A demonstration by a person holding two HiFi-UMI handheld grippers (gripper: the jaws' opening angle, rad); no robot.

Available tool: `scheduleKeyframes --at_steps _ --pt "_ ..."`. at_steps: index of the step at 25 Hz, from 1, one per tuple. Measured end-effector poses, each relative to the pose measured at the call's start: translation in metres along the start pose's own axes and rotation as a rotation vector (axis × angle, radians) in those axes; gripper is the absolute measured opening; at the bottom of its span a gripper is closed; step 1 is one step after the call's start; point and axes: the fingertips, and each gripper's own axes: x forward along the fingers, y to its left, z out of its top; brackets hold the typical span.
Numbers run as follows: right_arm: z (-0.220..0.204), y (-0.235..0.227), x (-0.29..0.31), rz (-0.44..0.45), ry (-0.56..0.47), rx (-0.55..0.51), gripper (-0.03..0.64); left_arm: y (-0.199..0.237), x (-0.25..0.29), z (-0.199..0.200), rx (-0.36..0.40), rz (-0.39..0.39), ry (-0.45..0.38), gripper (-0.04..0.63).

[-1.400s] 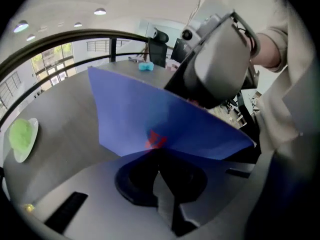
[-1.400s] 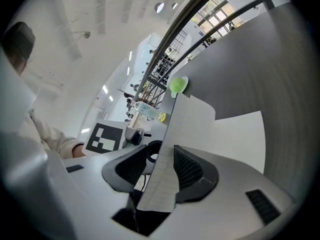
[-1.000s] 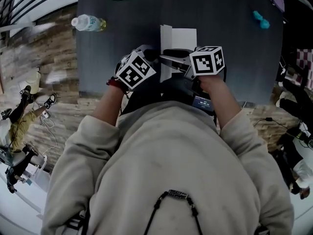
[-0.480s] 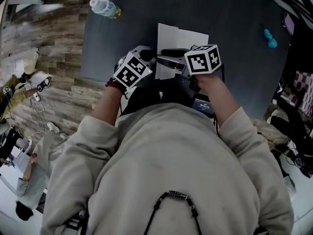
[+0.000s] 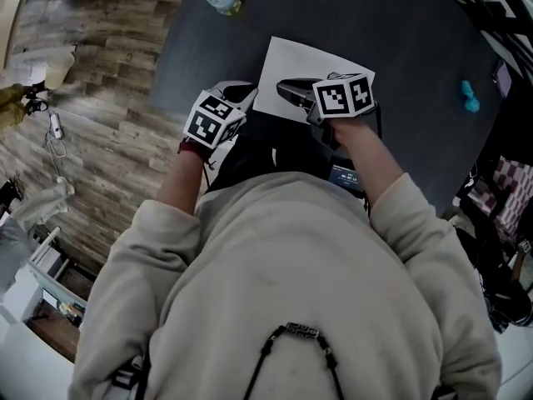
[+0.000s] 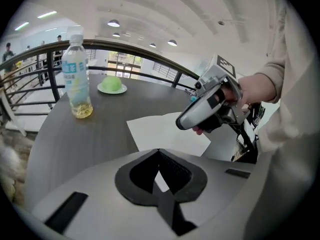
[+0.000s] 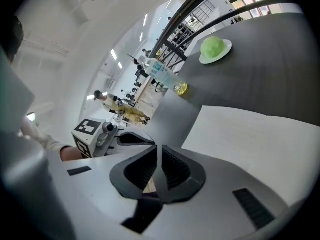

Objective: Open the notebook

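Notebook [image 5: 312, 69] looks shut, so all the opening is left.
It lies just ahead of the right gripper [image 7: 157, 146], whose empty jaws have just been closing together. The left gripper [image 6: 159, 151] is closed and empty too.

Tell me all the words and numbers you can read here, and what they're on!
Bottle label: blue and white print, too blurred to read.
Small screen: light digits, too small to read.
Marker cubes: black-and-white square patterns only, no words.
Notebook: plain white, no text shows.
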Motion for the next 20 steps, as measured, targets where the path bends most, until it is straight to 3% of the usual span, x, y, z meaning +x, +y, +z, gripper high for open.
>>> scheduleKeyframes --at_steps 2,4,8,14,20 --pt "-0.008 -0.006 0.005 -0.039 0.053 -0.027 0.020 0.001 -0.005 -0.007 -0.052 0.008 -0.022 0.006" --pt "-0.012 -0.008 0.004 -0.052 0.074 -0.045 0.018 -0.001 -0.009 -0.007 -0.089 0.013 -0.049 0.006" --pt "-0.010 0.001 -0.010 -0.030 0.046 -0.061 0.018 -0.013 -0.016 0.010 -0.103 -0.003 -0.095 0.006" --pt "0.017 0.031 -0.067 -0.031 -0.114 -0.102 0.018 -0.042 -0.039 0.079 -0.007 -0.052 -0.209 0.006" --pt "0.044 0.074 -0.169 -0.086 -0.347 -0.184 0.017 -0.111 -0.075 0.166 0.143 -0.194 -0.327 0.006"
